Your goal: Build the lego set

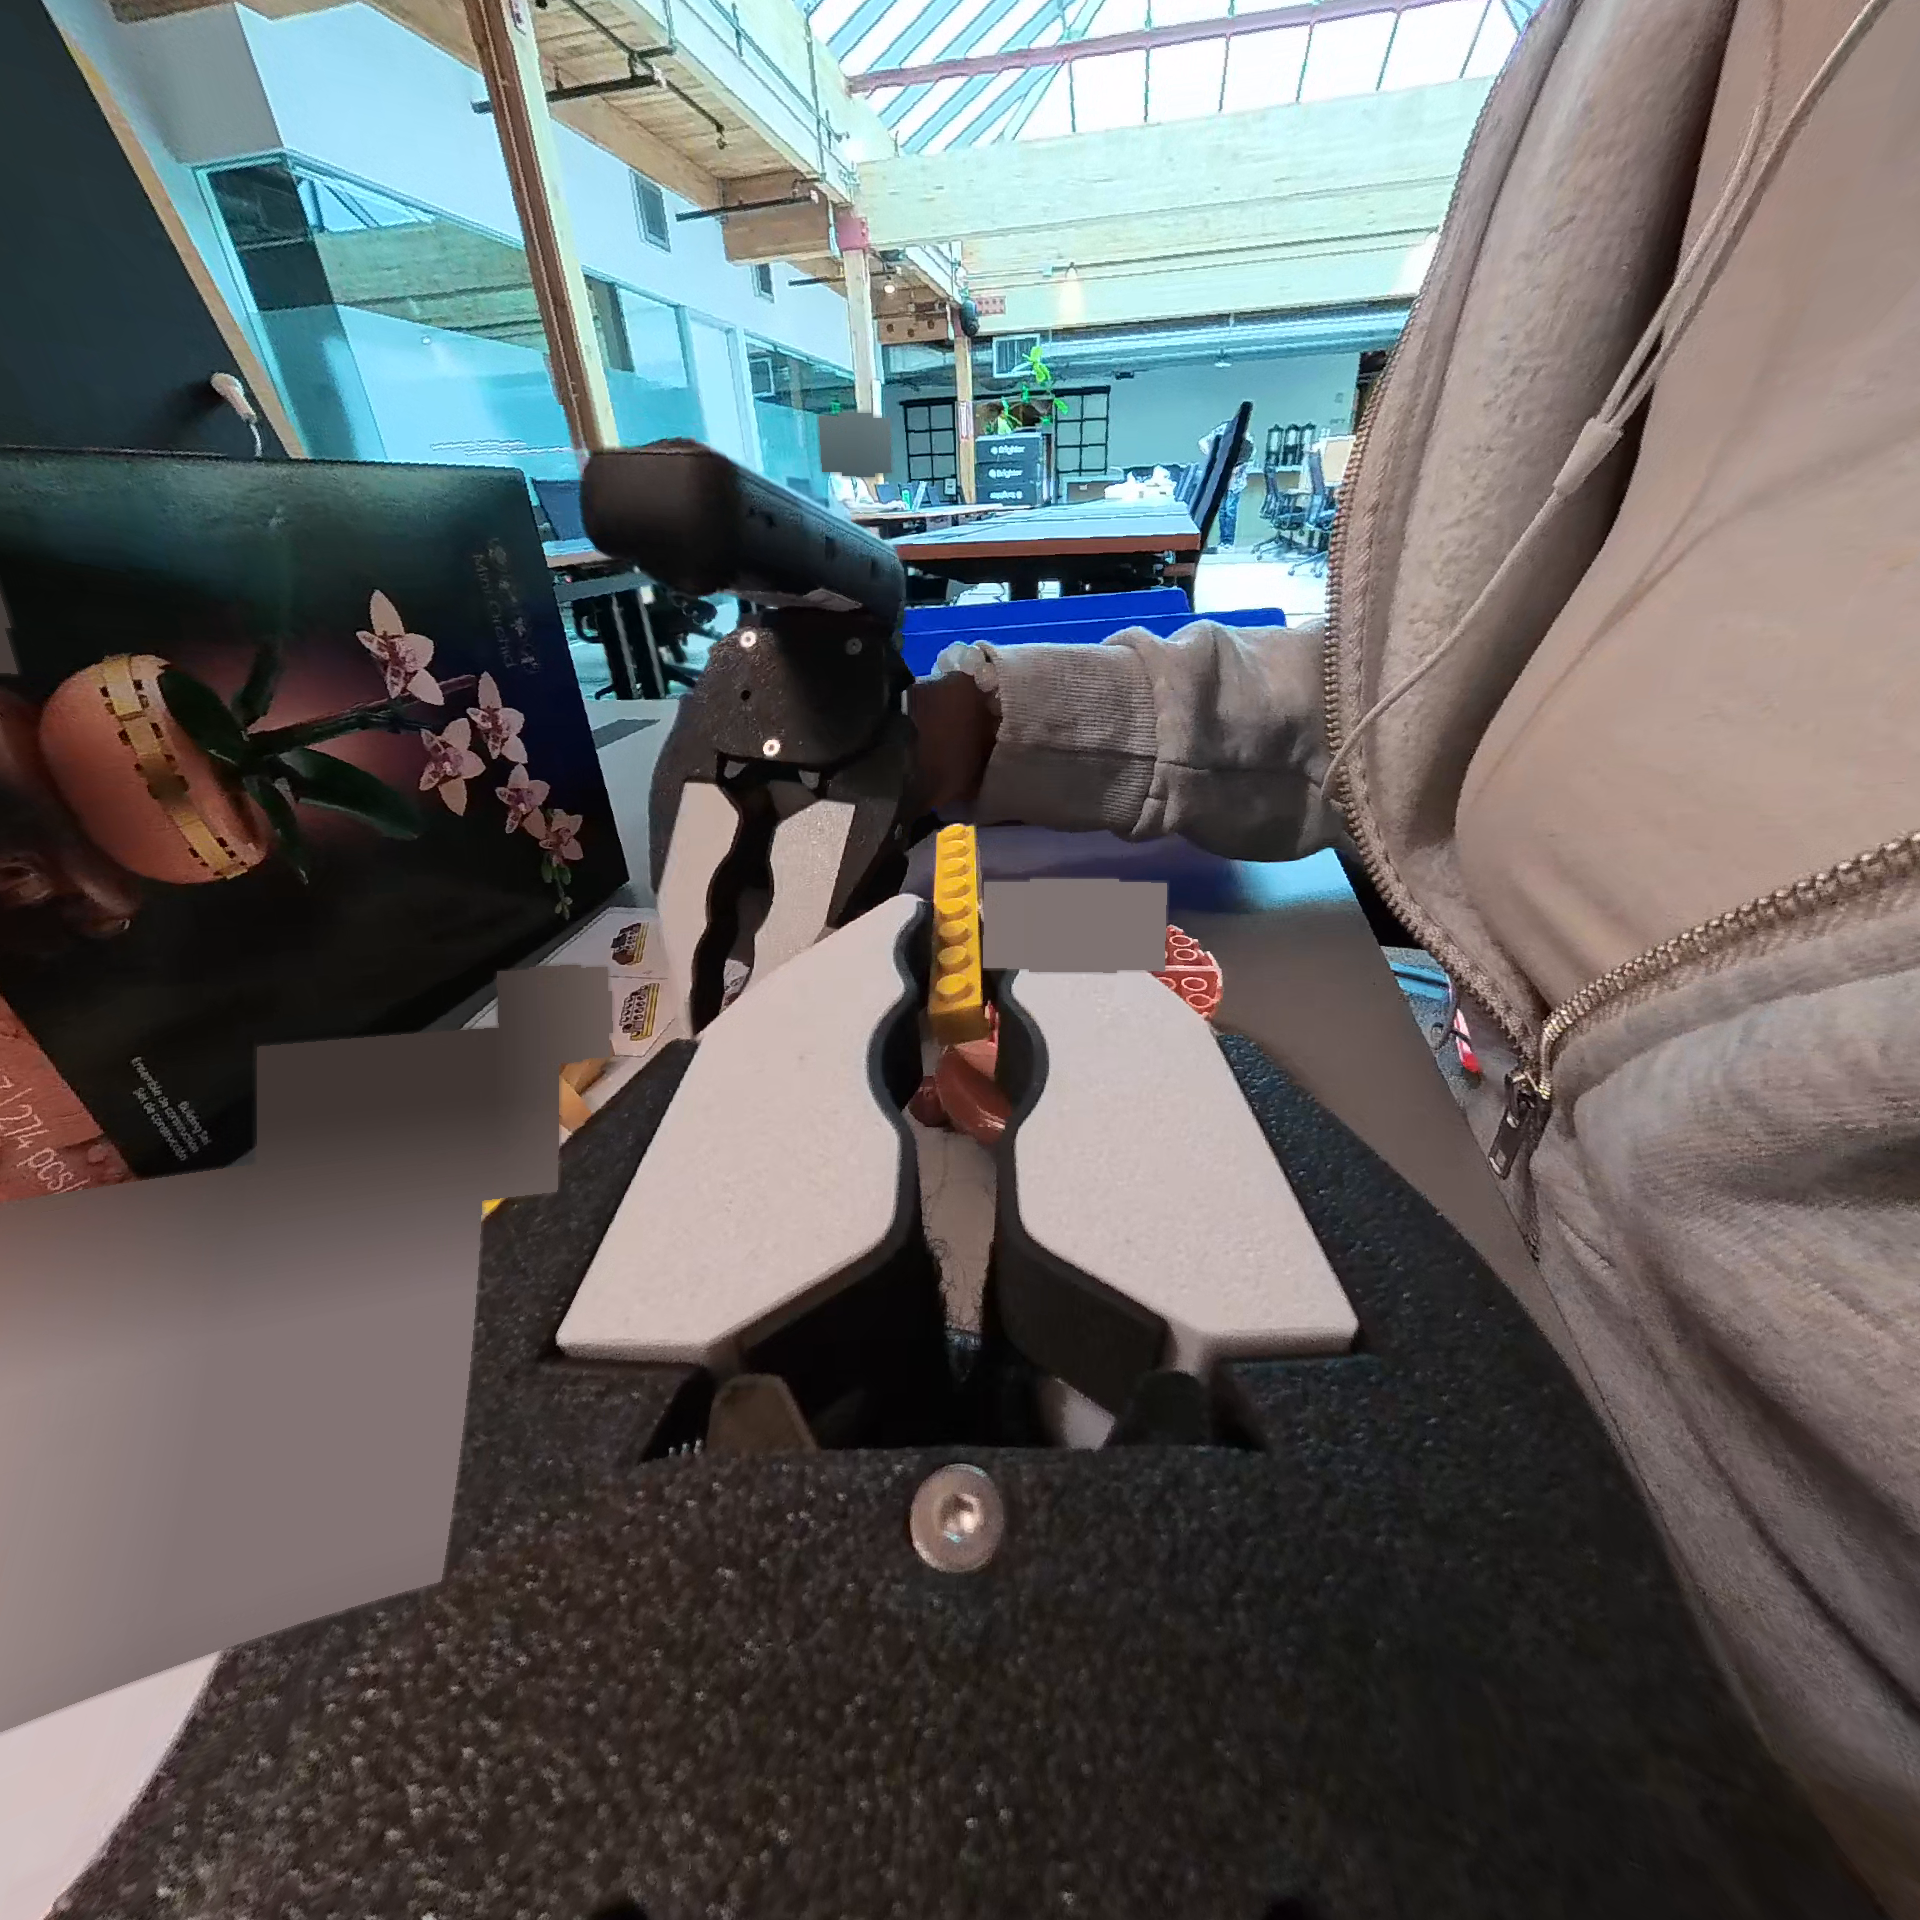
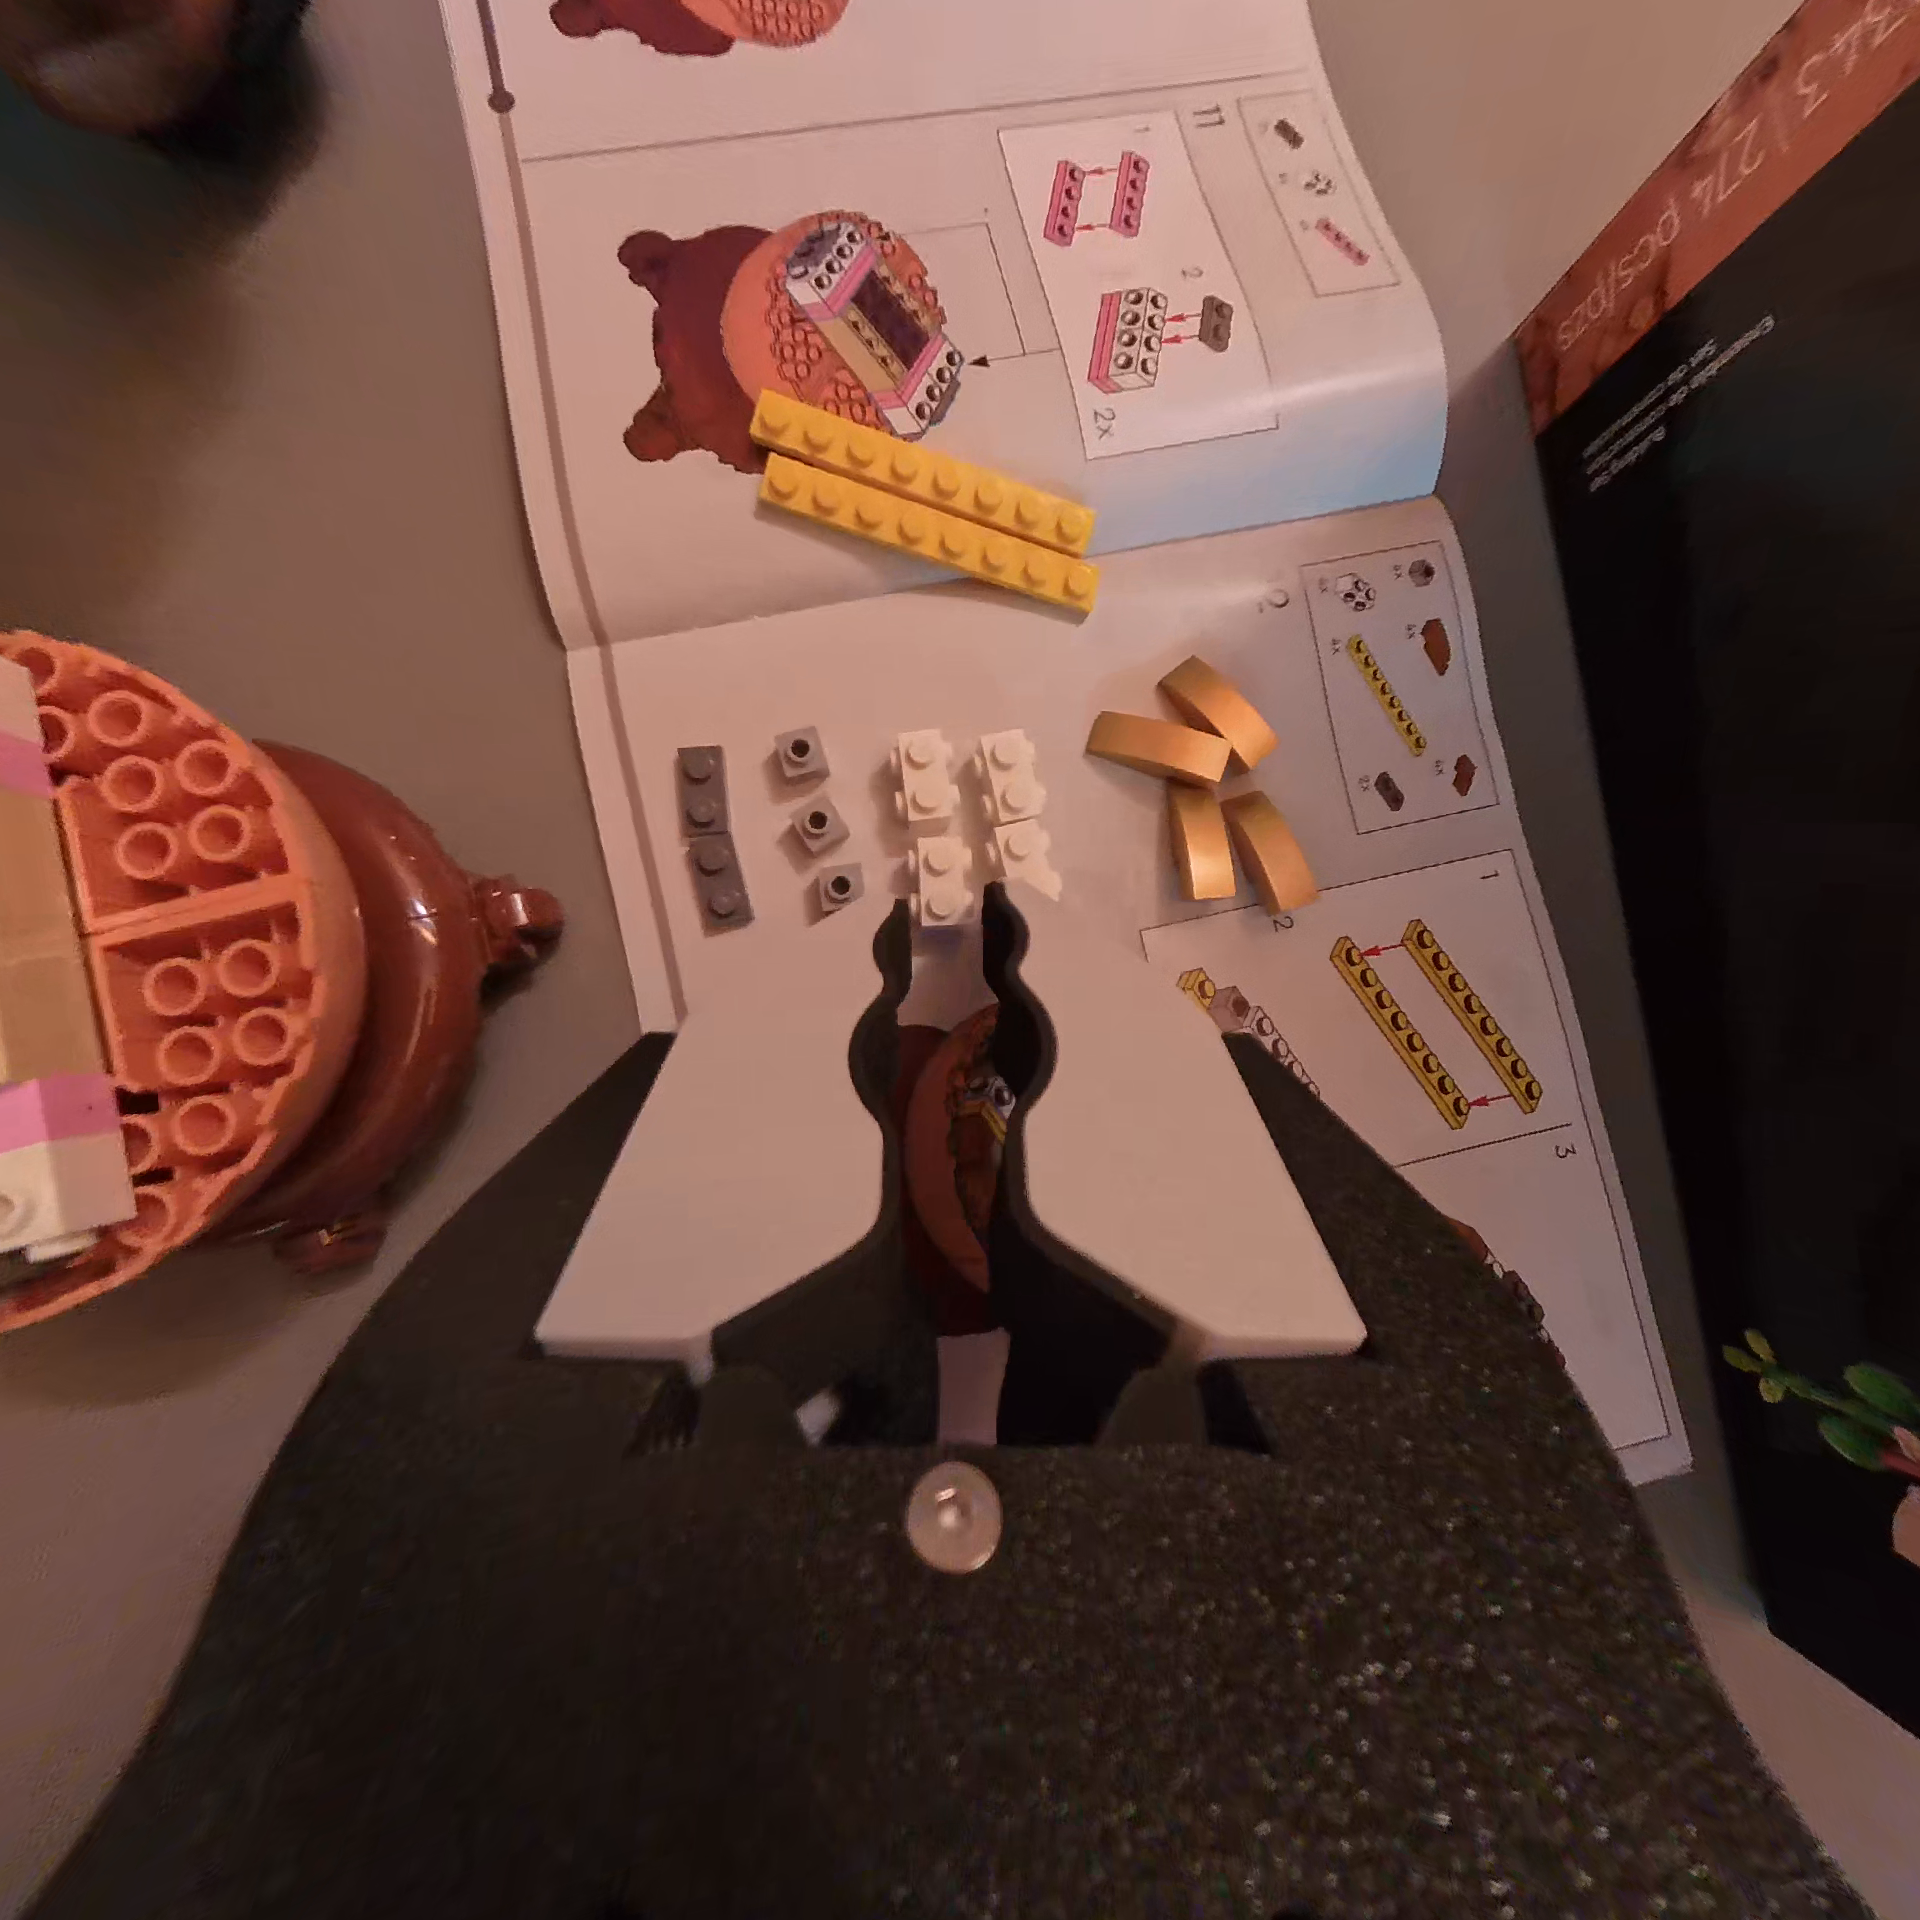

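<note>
A yellow strip (image 1: 956, 935) with brown pieces, partly hidden, is clamped in the left tool (image 1: 954, 987). The right tool (image 2: 951, 935), nearly closed, hovers over white bricks (image 2: 961, 805) laid on the manual (image 2: 1039, 665); whether anything is gripped cannot be told.

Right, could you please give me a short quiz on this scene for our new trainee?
1. True or false: the left gripper is shut on a yellow plate.
2. How many loose yellow plates lie on the booklet?
3. The gold curved pieces lie: A) left of the grey pieces, B) right of the white bricks, C) on the box.

Key: 1 true; 2 two; 3 B.
</note>
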The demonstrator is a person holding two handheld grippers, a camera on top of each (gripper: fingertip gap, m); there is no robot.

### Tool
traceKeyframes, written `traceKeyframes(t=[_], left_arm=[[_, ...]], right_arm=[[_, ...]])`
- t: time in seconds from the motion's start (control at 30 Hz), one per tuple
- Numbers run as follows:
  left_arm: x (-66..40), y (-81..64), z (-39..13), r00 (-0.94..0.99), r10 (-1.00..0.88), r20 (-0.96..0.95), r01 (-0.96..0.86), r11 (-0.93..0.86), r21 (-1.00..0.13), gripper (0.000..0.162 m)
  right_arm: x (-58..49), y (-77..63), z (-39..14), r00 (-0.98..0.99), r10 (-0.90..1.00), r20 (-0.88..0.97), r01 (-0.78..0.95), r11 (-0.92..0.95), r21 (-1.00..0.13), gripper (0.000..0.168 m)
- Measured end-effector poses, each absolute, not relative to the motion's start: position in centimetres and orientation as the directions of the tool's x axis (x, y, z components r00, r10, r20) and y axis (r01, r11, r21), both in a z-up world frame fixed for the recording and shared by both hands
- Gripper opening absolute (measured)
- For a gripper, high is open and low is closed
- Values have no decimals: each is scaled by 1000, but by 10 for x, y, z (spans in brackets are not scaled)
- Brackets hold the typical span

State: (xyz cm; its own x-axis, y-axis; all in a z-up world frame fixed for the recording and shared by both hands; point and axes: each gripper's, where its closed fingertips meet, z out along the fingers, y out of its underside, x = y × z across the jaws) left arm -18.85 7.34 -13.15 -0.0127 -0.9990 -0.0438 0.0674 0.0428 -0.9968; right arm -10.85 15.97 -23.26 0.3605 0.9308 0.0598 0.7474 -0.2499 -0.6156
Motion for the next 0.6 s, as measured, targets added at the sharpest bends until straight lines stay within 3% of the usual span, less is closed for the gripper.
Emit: traceKeyframes(t=[0.23, 0.6], left_arm=[[-188, 72, -132, -17, -999, -52, 66, 50, -997, 8], [-188, 62, -133, -71, -993, -90, 65, 86, -994, 8]], right_arm=[[-109, 159, -225, 342, 938, 56, 742, -233, -629, 11], [-93, 105, -133, 333, 933, 138, 625, -108, -773, 11]])
